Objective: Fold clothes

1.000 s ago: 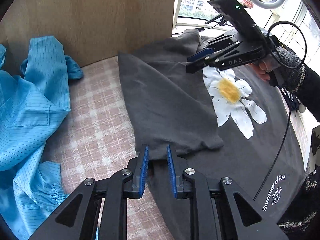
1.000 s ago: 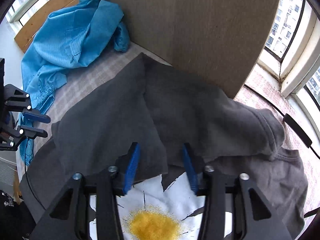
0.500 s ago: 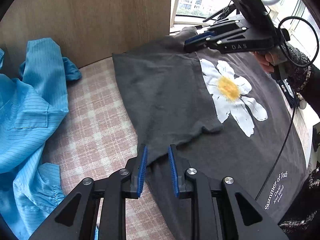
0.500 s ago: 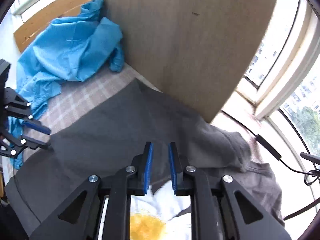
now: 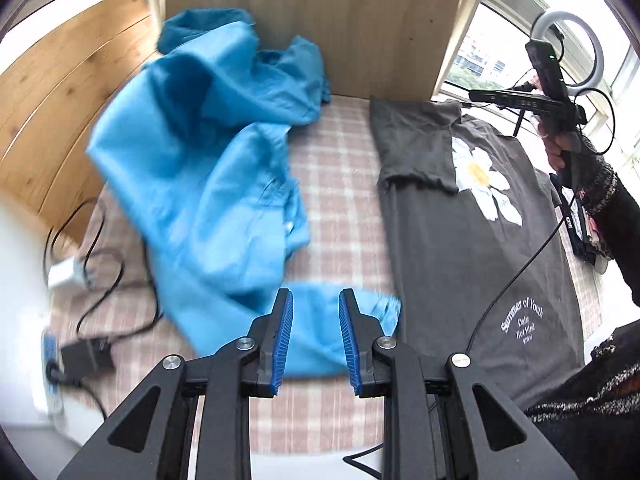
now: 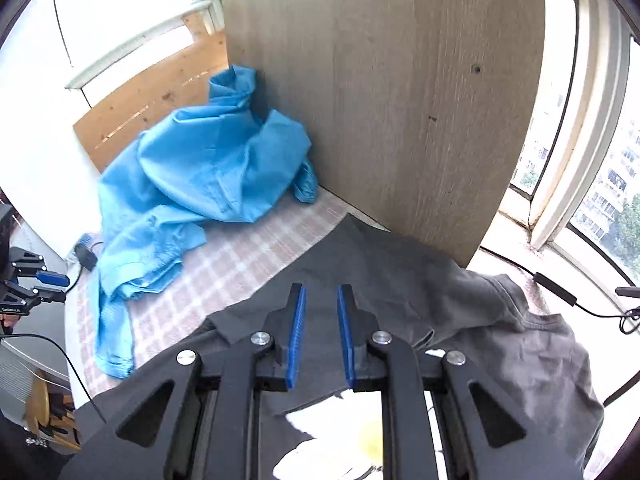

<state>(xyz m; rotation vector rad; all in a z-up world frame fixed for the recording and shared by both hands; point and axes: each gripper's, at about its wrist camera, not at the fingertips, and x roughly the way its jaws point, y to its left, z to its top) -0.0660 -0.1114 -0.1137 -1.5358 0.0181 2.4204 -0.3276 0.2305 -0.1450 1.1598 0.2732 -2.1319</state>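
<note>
left claw (image 5: 313,340): spread, empty, above blue garment (image 5: 208,160) | right claw (image 6: 321,336): spread, empty, over tee's folded sleeve | tee (image 5: 480,248): flat on checked tabletop (image 5: 340,208), daisy print up, just beside blue garment | wood panel (image 6: 400,100): behind

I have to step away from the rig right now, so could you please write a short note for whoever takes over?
Left gripper: jaws open, holding nothing, over the edge of the blue garment.
Right gripper: jaws open, holding nothing, above the dark grey T-shirt.
The T-shirt lies print up on the checked cloth, daisy and lettering showing. Its sleeve on the blue garment's side is folded in over the chest, partly covering the daisy.
The blue garment lies crumpled beside it, unfolded.
Left: the T-shirt's other side and the lengthwise folds, then the blue garment.
</note>
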